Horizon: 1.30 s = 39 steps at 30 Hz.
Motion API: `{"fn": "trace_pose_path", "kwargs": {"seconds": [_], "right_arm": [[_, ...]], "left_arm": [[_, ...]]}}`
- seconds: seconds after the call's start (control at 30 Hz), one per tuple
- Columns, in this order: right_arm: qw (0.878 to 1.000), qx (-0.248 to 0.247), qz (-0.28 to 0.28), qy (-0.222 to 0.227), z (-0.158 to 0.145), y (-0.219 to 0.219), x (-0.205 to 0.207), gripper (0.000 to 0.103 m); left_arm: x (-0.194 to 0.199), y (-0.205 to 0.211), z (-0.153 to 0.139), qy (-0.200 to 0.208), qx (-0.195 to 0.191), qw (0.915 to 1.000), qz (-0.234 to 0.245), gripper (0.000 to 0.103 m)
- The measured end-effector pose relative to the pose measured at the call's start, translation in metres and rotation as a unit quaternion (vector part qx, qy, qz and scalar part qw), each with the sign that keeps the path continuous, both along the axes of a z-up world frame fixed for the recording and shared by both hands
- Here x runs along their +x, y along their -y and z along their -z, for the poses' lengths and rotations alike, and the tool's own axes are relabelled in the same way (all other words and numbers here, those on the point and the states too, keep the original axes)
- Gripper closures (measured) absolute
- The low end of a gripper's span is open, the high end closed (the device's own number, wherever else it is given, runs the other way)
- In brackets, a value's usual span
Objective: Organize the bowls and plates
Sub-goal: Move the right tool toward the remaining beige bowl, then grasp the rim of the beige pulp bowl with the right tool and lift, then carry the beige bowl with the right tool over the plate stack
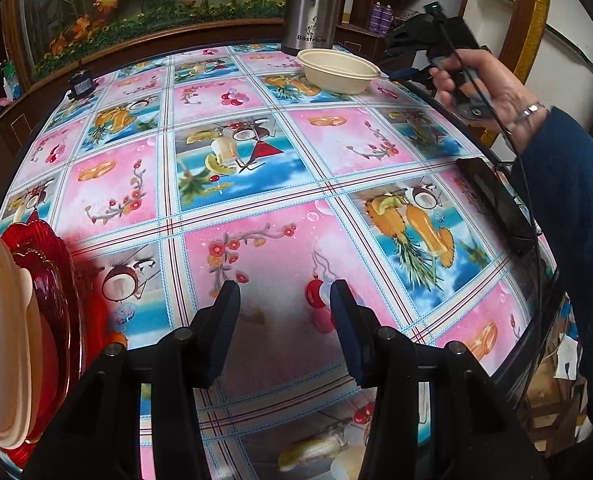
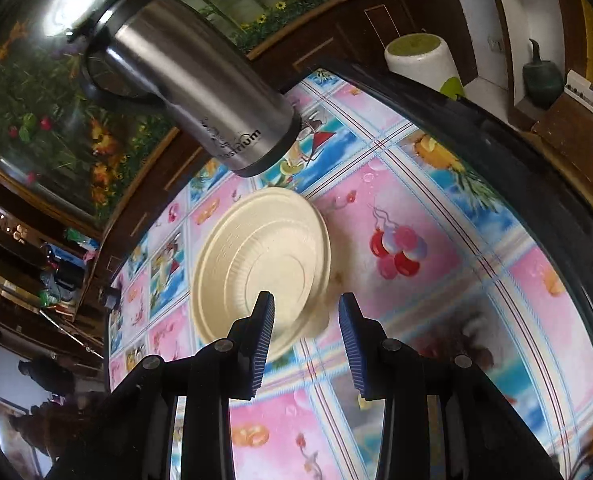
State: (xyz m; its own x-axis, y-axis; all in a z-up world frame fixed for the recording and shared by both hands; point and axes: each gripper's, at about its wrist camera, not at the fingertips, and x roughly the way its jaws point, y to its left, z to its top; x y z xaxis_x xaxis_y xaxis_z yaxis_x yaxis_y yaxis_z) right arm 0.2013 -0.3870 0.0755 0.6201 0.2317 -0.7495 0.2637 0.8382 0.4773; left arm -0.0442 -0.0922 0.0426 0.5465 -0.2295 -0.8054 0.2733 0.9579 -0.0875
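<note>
We have the cream bowl (image 2: 262, 264) sitting on the tabletop (image 2: 436, 280) just in front of the steel flask (image 2: 200, 80), near the far edge, while the red plate (image 1: 52, 264) with cream dishes (image 1: 4, 340) on it waits at our left. Our right gripper (image 2: 306, 340) has its fingers parted and empty, one over the bowl's near rim. To pick it up well, we should straddle the rim, one finger inside, then close gently. Our left gripper (image 1: 284, 332) hovers part-open, empty.

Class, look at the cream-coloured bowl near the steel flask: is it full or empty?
Empty. The cream-coloured bowl shows its bare ribbed inside and flat bottom, with nothing in it; it stands upright beside the steel flask.
</note>
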Motion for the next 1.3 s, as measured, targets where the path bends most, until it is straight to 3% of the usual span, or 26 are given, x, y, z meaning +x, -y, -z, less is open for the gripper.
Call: {"fn": "trace_pose_path", "kwargs": {"seconds": [0.17,0.2,0.5,0.67,0.9,0.97,1.07,1.13,1.3], "right_arm": [[0.999,0.019,-0.008,-0.029,0.017,0.003,0.016,0.074],[0.999,0.025,-0.014,-0.03,0.019,0.002,0.016,0.086],[0.994,0.011,-0.092,-0.06,0.011,-0.025,-0.008,0.087],[0.981,0.004,-0.178,-0.074,0.015,-0.057,-0.055,0.087],[0.946,-0.026,-0.31,-0.09,0.024,-0.107,-0.155,0.087],[0.935,-0.046,-0.339,-0.089,0.022,-0.119,-0.178,0.085],[0.925,-0.15,-0.345,-0.046,0.007,-0.131,-0.21,0.08],[0.926,-0.154,-0.343,-0.019,-0.002,-0.132,-0.224,0.052],[0.939,-0.135,-0.312,0.047,-0.023,-0.118,-0.257,0.048]], "left_arm": [[0.001,0.003,0.001,-0.001,0.002,1.0,0.006,0.058],[0.001,0.004,0.002,-0.002,0.003,1.0,0.007,0.058],[0.0,0.001,-0.003,0.004,-0.001,1.0,-0.001,0.058],[-0.007,-0.007,-0.011,0.015,-0.007,0.9998,-0.007,0.058],[-0.019,-0.025,-0.026,0.029,-0.019,0.9991,-0.024,0.058],[-0.021,-0.028,-0.029,0.03,-0.026,0.9989,-0.025,0.058],[-0.022,-0.031,-0.031,0.029,-0.036,0.9985,-0.029,0.058],[-0.022,-0.032,-0.03,0.022,-0.048,0.9982,-0.027,0.058],[-0.027,-0.025,-0.032,0.02,-0.052,0.9983,-0.015,0.058]]}}
